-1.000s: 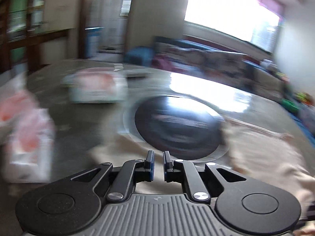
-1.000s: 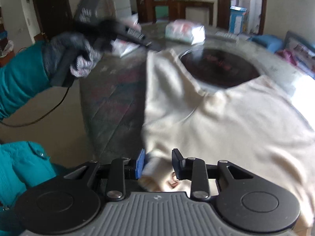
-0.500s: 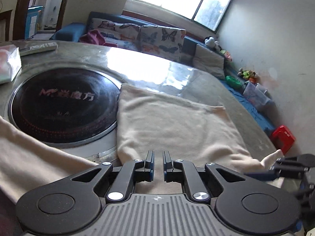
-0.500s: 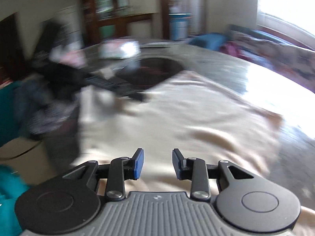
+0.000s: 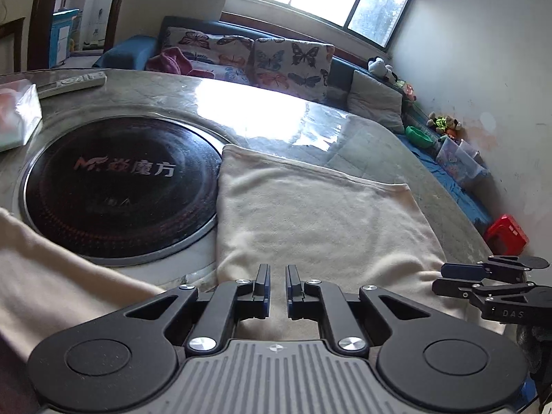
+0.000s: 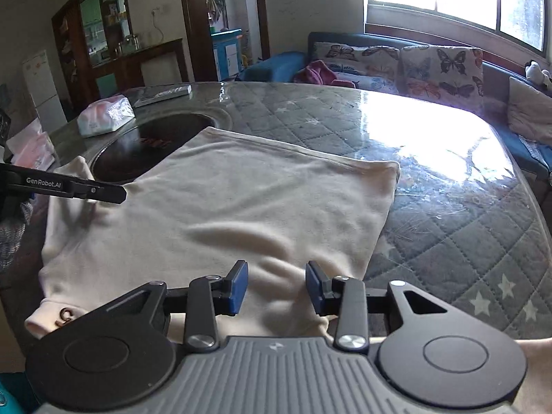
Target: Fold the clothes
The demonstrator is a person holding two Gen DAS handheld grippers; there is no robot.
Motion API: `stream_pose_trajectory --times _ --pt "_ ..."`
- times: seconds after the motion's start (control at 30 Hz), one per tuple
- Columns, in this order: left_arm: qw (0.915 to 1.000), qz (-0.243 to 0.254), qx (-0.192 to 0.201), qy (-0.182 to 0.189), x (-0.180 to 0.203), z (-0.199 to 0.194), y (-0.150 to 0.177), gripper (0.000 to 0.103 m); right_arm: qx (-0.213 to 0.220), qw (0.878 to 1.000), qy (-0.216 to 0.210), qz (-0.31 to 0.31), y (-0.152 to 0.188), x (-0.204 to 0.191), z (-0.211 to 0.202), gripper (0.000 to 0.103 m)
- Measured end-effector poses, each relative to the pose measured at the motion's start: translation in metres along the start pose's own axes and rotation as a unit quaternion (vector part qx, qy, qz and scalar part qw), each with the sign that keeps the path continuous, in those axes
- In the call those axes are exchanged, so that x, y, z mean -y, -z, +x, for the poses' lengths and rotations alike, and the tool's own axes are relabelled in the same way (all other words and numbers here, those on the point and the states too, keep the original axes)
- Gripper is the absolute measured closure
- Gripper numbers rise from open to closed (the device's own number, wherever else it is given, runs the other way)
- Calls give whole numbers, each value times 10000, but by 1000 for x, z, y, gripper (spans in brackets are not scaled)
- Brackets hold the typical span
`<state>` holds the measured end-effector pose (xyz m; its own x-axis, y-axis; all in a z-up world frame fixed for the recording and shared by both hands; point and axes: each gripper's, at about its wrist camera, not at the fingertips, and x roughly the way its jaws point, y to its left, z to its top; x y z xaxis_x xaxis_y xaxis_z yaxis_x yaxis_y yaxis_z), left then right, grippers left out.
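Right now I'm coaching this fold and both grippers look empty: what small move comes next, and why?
Probably lower the opening right gripper onto the cream garment's near edge and pinch it: nothing sits between its jaws, and the cloth lies flat, only partly folded.

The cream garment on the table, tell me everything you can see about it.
The cream garment is a soft, fleecy-looking knit top lying flat, partly folded, on the quilt-patterned table. One edge overlaps the round black cooktop. A cuff with a small brown mark lies at the near left corner. Shallow wrinkles cross it.
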<state>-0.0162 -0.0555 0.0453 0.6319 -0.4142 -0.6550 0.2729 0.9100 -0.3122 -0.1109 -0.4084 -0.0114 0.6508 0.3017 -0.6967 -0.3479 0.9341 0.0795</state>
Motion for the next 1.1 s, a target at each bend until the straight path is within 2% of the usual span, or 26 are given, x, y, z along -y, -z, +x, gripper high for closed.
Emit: stream_pose_trajectory --times 0.07,0.23,0.33,0.43,0.63,0.77,0.83,0.9,1.1 --pt "9998 -9 -122 -131 -2 9 -1 93 -72 9999 80 8 -1 5 7 66" --pt "9998 -22 -91 -191 1 7 -3 92 11 9999 70 121 -15 12 8 66" --pt "9992 331 -49 222 27 3 1 92 -116 9998 130 -68 -23 11 22 66" --pt "9950 681 -115 718 58 6 7 92 -129 9996 184 -148 -30 14 33 64" --pt "9770 1235 -524 1655 112 27 29 92 -171 9995 243 -145 -47 24 48 57" --pt "9652 1469 -823 2000 131 37 46 91 -145 9996 243 -75 -56 32 56 56" --pt "9626 1573 -814 2051 136 38 53 89 -129 9996 244 -29 -61 37 59 56" --pt "9612 1578 -824 2109 137 38 54 85 -170 9996 218 68 -65 43 65 56" --pt "9596 1500 -903 2203 133 39 53 84 -208 9991 360 75 -81 56 84 56"
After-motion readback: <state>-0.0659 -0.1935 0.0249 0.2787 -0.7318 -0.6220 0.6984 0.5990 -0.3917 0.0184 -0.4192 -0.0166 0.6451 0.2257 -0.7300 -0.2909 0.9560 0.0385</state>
